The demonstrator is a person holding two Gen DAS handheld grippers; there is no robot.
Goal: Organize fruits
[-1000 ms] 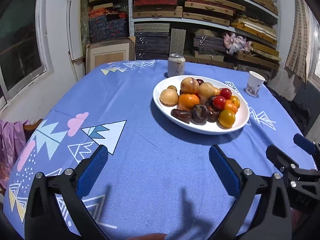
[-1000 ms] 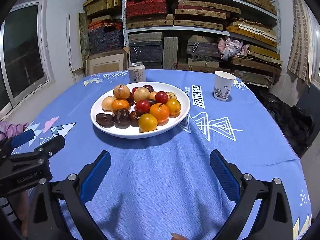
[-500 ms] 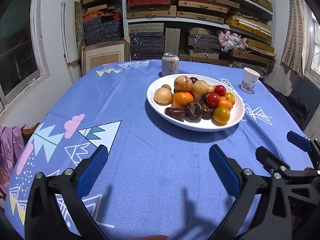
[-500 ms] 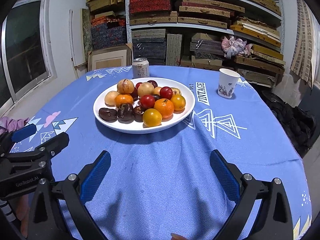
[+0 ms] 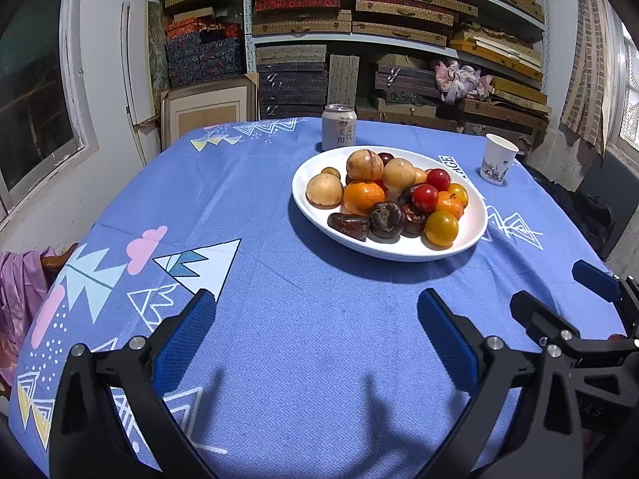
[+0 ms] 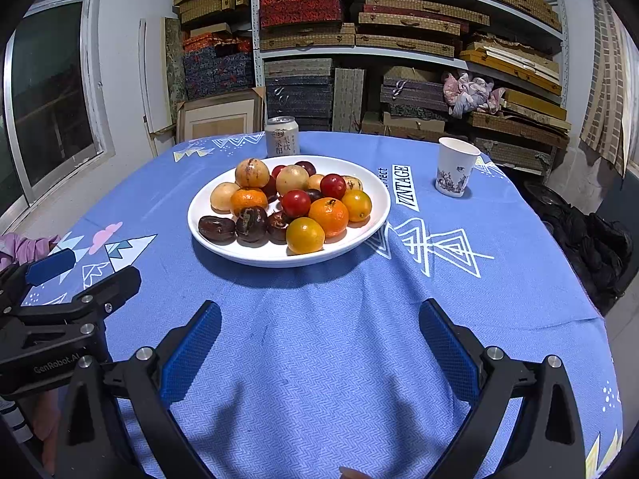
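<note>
A white oval plate [image 5: 475,235] [image 6: 375,223] on the blue tablecloth holds several fruits: oranges [image 5: 363,196] [image 6: 328,216], red tomatoes [image 5: 425,197] [image 6: 296,203], yellow tomatoes [image 5: 441,228] [image 6: 305,235], tan round fruits [image 5: 324,189] [image 6: 252,173] and dark brown fruits [image 5: 348,226] [image 6: 216,229]. My left gripper [image 5: 315,323] is open and empty above the cloth, short of the plate. My right gripper [image 6: 319,331] is open and empty, also short of the plate. The right gripper shows at the right of the left wrist view [image 5: 559,307]. The left gripper shows at the left of the right wrist view [image 6: 84,279].
A drink can [image 5: 338,127] [image 6: 282,135] stands just behind the plate. A paper cup [image 5: 498,159] [image 6: 455,167] stands at the far right of the table. Shelves of stacked boxes [image 5: 359,40] fill the back wall. A pink cloth [image 5: 20,279] hangs off the left edge.
Both grippers have shifted slightly, so the plate sits a little differently in each view. Both stay open and nothing on the table has moved.
</note>
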